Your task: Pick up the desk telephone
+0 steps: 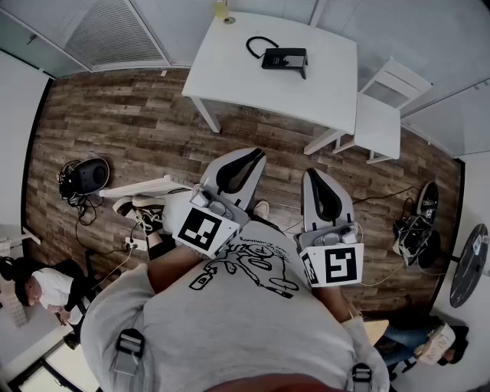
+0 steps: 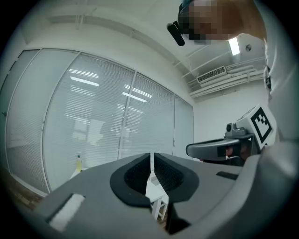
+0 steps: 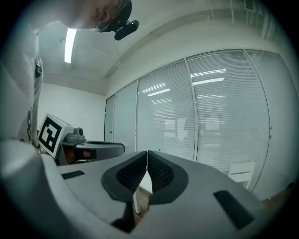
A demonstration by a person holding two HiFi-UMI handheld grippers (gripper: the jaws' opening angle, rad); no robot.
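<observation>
- The left hand-held gripper (image 1: 253,158) is closed: only a hairline slit shows between its black pads, and nothing is caught in it.
- The right hand-held gripper (image 1: 315,178) is closed too — its pads meet at the tips and grip nothing.
- Both are held out in front of the person's chest, side by side, pointing toward the white counter (image 1: 321,92) and well apart from it. Neither touches anything.
- The desk telephone (image 1: 285,58) sits on the counter toward its far edge. It is black, and its cord (image 1: 258,44) loops on the counter top just to its left.
- A small yellowish bottle (image 1: 221,9) stands at the counter's far left corner.
- A white chair (image 1: 380,107) stands at the counter's right end, close against its corner.
- A stretch of wood-plank floor (image 1: 115,115) lies between the hand-held grippers and the counter's near edge.
- On the floor well to the left of the counter lies a dark rounded device (image 1: 88,174) with tangled cables.
- Dark bags and cables (image 1: 417,222) are heaped on the floor to the right of the counter, beyond the chair.
- Another person (image 1: 38,287) sits far to the lower left of the counter.
- Slatted blinds (image 2: 117,121) cover the glass wall behind the counter.
</observation>
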